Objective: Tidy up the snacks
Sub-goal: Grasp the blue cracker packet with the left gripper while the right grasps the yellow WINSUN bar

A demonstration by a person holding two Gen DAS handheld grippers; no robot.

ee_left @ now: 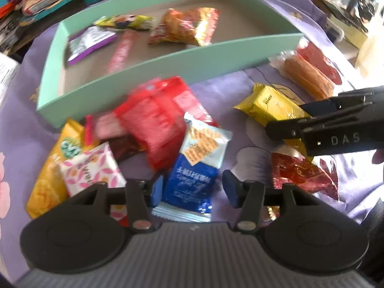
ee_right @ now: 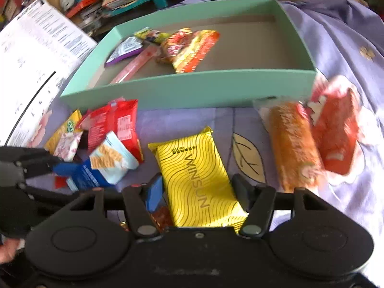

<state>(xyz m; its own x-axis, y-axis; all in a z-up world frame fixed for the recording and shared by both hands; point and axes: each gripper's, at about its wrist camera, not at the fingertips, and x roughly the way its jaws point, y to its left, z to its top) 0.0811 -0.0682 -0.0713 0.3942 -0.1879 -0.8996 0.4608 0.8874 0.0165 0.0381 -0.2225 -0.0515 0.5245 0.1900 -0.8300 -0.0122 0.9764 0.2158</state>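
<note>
A mint green tray (ee_left: 168, 69) (ee_right: 192, 91) lies on a purple cloth and holds several snack packets. My left gripper (ee_left: 193, 188) is open, its fingers on either side of a blue and white cracker packet (ee_left: 192, 168) that lies on the cloth; it also shows in the right wrist view (ee_right: 100, 168). My right gripper (ee_right: 196, 189) is open around a yellow WINSUN packet (ee_right: 196, 175), which lies flat on the cloth. In the left wrist view the right gripper (ee_left: 283, 129) sits over that yellow packet (ee_left: 268, 105).
A pile of red (ee_left: 153, 120), yellow (ee_left: 48, 168) and pink-patterned (ee_left: 91, 170) packets lies left of the blue one. An orange roll (ee_right: 292, 144) and a red pack (ee_right: 336, 129) lie right of the tray. Books, toys and papers (ee_right: 36, 38) crowd the far edge.
</note>
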